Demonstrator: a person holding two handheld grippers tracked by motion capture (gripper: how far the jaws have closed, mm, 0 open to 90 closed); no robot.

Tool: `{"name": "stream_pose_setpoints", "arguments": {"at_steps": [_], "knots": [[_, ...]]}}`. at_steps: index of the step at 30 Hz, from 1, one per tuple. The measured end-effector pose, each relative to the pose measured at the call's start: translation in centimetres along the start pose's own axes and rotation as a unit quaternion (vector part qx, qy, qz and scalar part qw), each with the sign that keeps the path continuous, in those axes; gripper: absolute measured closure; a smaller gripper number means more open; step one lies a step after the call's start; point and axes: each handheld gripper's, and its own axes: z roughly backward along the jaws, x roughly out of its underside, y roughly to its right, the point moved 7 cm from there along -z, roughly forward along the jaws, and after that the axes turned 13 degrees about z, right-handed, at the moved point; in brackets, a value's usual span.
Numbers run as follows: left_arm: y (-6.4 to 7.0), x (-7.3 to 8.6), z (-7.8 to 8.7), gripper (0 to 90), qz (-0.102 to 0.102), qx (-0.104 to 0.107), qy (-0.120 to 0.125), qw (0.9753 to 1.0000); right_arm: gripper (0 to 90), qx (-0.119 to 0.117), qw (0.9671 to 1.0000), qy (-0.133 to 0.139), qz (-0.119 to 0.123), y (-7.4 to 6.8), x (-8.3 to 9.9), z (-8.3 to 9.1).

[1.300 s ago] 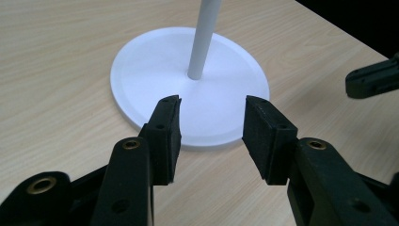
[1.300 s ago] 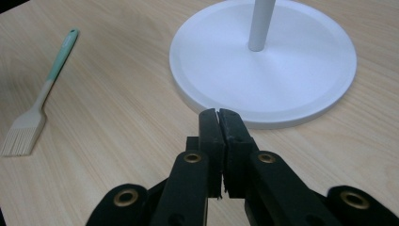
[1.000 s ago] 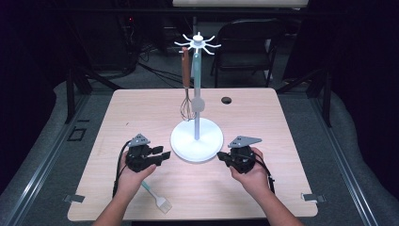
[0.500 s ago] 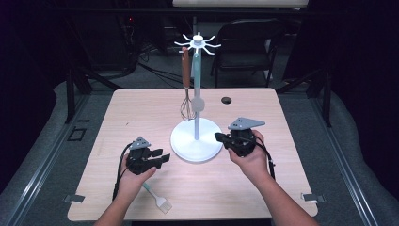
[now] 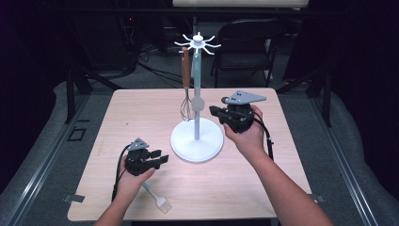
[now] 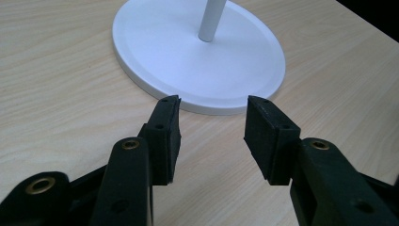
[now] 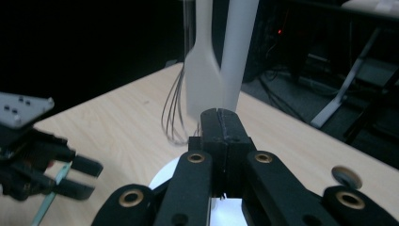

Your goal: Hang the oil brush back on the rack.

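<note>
My left gripper (image 6: 212, 136) gapes over pale woodgrain table (image 5: 141, 117), near the smooth round white stand base (image 6: 197, 52); my right gripper (image 7: 221, 123) is pressed together by the flat white spatula (image 7: 202, 80).

The light wood-grain square table (image 5: 141, 117) had a white round-based utensil stand (image 5: 196, 140) sitting mid-table, a small teal-handled pastry brush (image 5: 156, 198) near the front edge, and a little black disc (image 7: 347, 177) farther back.
</note>
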Motion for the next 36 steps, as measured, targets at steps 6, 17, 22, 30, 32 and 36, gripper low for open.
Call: {"name": "stream_pose_setpoints", "arguments": {"at_steps": [6, 17, 22, 30, 32, 36], "knots": [[0.0, 0.1, -0.1, 55.7, -0.002, -0.001, -0.004, 1.0, 90.0, 0.01, 0.9995, 0.029, -0.004, 1.2, -2.9, 0.1], [-0.2, 0.1, -0.1, 55.8, 0.001, 0.0, -0.003, 1.0, 90.0, 0.037, 0.9966, 0.074, 0.001, 3.2, -7.6, 0.9], [-0.2, 0.1, -0.1, 55.8, 0.002, 0.002, -0.001, 1.0, 90.0, 0.052, 0.9944, 0.092, -0.003, 4.2, -9.3, 1.3], [-0.4, 0.0, 0.0, 55.8, 0.003, 0.001, 0.0, 1.0, 90.0, 0.07, 0.9909, 0.115, -0.006, 5.1, -11.2, 2.3], [-0.4, 0.0, 0.0, 55.8, 0.004, 0.001, 0.001, 1.0, 90.0, 0.073, 0.9907, 0.114, -0.003, 5.2, -11.5, 2.4], [-0.4, 0.0, 0.0, 55.7, 0.004, 0.002, 0.001, 1.0, 90.0, 0.081, 0.9896, 0.119, -0.002, 5.3, -12.1, 2.8]]}}
